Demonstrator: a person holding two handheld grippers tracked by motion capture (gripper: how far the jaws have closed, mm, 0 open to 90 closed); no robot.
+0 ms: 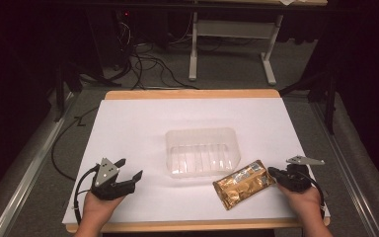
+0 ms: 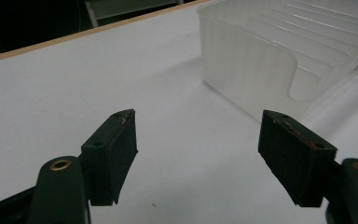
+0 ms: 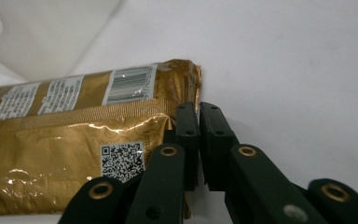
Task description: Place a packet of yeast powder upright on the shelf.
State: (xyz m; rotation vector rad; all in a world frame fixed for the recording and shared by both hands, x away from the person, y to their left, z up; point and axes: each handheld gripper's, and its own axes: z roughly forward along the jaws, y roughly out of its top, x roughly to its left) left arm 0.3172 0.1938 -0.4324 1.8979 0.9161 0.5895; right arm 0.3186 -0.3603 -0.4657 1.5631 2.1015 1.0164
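1. Gold foil snack packet [image 1: 243, 183] lies flat on the white-covered bench [image 1: 128, 123], just beside the clear ribbed plastic tub [image 1: 203, 151].
2. Right gripper [image 3: 199, 116] has its jaws pressed together at the packet's crimped end; whether foil is pinched between them I cannot tell.
3. Likely step: lifting the packet into the tub. Confirm the hold on the seam first, then raise slowly.
4. Left gripper [image 2: 198, 140], jaws spread wide and empty, could steady the tub.

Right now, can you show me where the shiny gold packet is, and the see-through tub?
gold packet [image 1: 243, 184], high view, middle of its wrapper.
see-through tub [image 1: 202, 152], high view, its ribbed floor.
see-through tub [image 2: 247, 70], left gripper view, its near side wall.
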